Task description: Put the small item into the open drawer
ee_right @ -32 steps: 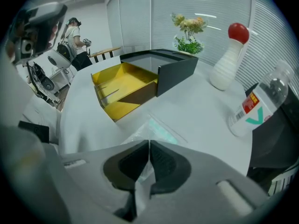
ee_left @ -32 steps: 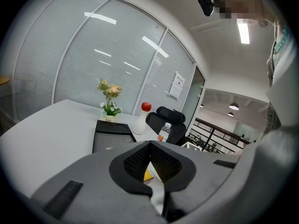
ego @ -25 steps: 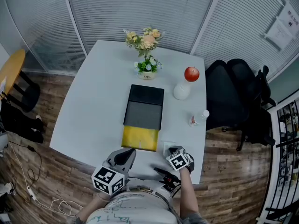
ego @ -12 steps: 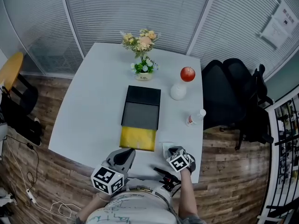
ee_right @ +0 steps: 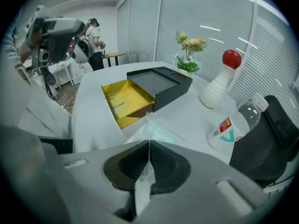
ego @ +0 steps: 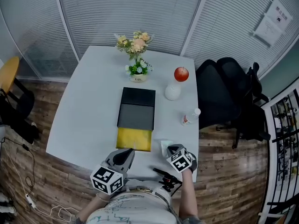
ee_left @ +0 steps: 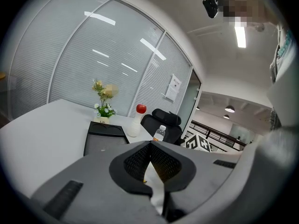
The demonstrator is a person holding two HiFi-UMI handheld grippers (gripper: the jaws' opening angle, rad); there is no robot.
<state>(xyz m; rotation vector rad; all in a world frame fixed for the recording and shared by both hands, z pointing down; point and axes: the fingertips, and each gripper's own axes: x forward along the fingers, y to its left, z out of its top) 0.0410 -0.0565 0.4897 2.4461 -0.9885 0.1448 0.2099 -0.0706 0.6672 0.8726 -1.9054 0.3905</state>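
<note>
White table (ego: 88, 106), blind-covered glass walls (ego: 117, 17), wood floor (ego: 42, 176) — left fingers (ee_left: 136, 161) together, right fingers (ee_right: 165, 164) tight on clear packet (ee_right: 155, 128)

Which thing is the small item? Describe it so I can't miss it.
On the white table, look at the near edge just right of the open yellow drawer. The small item is a clear plastic packet with something teal inside, pinched by the fingers of the right gripper. Unlike the upright bottle beyond, it is flat.
</note>
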